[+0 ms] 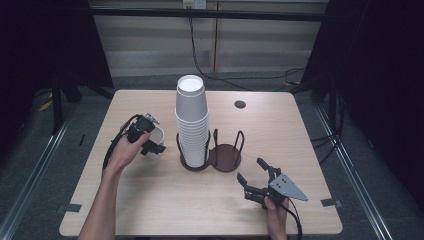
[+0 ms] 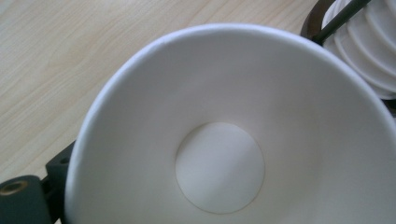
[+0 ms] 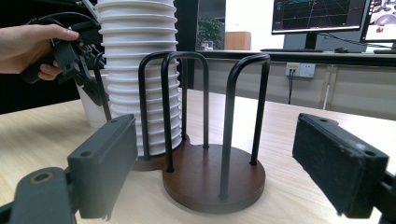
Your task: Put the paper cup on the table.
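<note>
- A single white paper cup is held by the left gripper on the left part of the wooden table, just left of the cup holder; the cup appears to stand upright on the tabletop, mouth up.
- In the left gripper view, the cup's open mouth and round bottom are seen from above, and one black jaw is seen outside the cup's wall at the lower left; the other jaw is hidden, so the grip is judged to be closed on the cup's rim.
- A tall stack of paper cups stands mouth down in the left ring of a dark two-ring cup holder at the middle of the table.
- The right ring of the holder is bare: its brown base and black wire loops are seen close in the right gripper view, with nothing inside.
- The right gripper is held low over the table at the near right, near the holder; its jaws are spread wide and nothing is between them.
- As judged from the layout, one cup is already apart from the stack, and placing it, perhaps in the bare ring, is left to do.
- Whether more cups are to be taken from the stack cannot be told.
</note>
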